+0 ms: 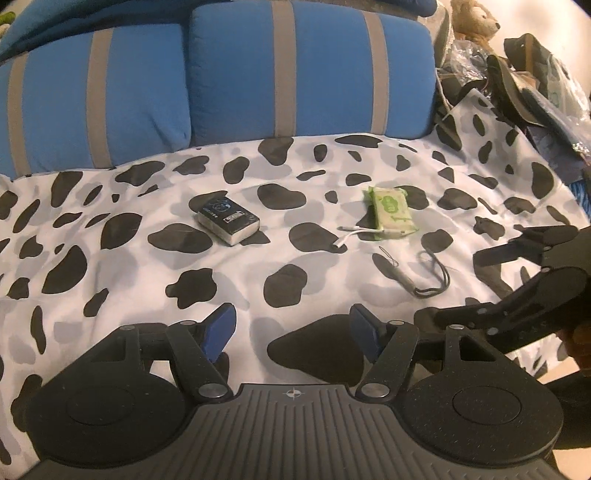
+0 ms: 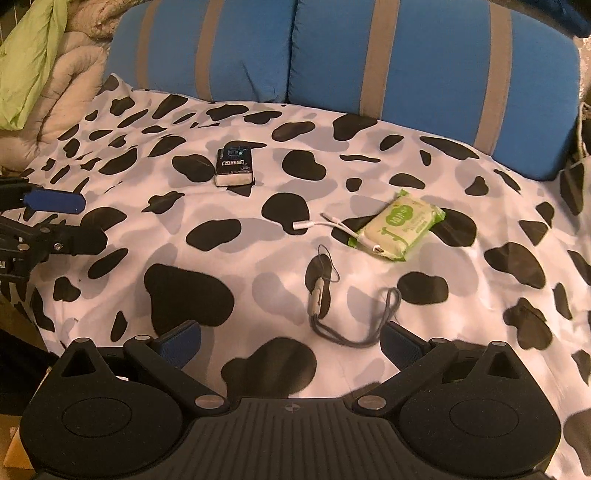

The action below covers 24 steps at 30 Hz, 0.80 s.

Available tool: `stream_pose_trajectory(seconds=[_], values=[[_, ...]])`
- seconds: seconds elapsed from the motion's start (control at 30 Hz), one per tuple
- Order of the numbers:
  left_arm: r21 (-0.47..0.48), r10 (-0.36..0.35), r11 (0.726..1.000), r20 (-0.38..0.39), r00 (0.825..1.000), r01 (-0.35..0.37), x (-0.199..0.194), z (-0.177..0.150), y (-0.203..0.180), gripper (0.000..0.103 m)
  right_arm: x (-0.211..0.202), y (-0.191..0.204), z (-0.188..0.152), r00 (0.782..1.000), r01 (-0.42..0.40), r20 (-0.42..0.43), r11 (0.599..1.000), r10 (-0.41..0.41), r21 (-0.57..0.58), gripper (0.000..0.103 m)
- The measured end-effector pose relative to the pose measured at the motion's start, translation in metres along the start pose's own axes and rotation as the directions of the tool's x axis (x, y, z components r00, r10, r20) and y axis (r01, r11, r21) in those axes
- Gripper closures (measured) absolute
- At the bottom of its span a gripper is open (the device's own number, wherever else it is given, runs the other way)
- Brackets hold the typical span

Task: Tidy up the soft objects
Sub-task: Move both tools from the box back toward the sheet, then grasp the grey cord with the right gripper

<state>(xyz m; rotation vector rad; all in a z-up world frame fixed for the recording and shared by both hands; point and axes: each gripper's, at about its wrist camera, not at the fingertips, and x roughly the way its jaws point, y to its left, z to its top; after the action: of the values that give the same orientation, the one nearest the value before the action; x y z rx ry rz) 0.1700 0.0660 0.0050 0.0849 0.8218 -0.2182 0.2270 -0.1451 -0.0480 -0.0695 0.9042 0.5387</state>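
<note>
A cow-print sheet covers the bed. On it lie a dark tissue pack, a green wipes pack, a white adapter cable touching the wipes pack, and a grey strap with a small fob. My left gripper is open and empty, low over the sheet, short of the objects. My right gripper is open and empty, its fingers either side of the near end of the strap. Each gripper shows at the edge of the other's view.
Two blue pillows with grey stripes stand along the back. A pile of bags and a plush toy sits at the back right. A beige quilt and green cloth lie at the left.
</note>
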Motion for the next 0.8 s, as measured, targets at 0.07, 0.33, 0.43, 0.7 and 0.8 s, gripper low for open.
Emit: stream_pose_trajectory(seconds=[0.07, 0.33, 0.43, 0.7, 0.8], values=[[-0.003, 0.001, 1.0, -0.008, 1.0, -0.001, 0.004, 0.002, 0.002, 0.036, 0.007, -0.003, 0.003, 1.0, -0.009, -0.005, 1.0, 0.009, 0.007, 0.01], [-0.03, 0.005, 1.0, 0.002, 1.0, -0.005, 0.015, 0.012, 0.014, 0.036, 0.042, -0.012, 0.01, 0.999, -0.016, -0.044, 1.0, 0.017, 0.025, 0.037], [-0.045, -0.008, 0.999, -0.003, 1.0, 0.008, 0.018, 0.017, 0.018, 0.036, 0.053, -0.014, 0.013, 0.998, -0.021, -0.054, 0.999, 0.023, 0.038, 0.046], [-0.065, -0.029, 0.998, -0.03, 0.999, 0.027, 0.025, 0.025, 0.021, 0.036, 0.073, -0.02, 0.014, 0.996, 0.017, -0.091, 0.996, -0.009, 0.085, 0.093], [-0.06, -0.033, 0.998, -0.035, 0.999, 0.031, 0.026, 0.026, 0.02, 0.036, 0.07, -0.021, 0.016, 0.995, 0.034, -0.096, 0.995, -0.026, 0.091, 0.093]])
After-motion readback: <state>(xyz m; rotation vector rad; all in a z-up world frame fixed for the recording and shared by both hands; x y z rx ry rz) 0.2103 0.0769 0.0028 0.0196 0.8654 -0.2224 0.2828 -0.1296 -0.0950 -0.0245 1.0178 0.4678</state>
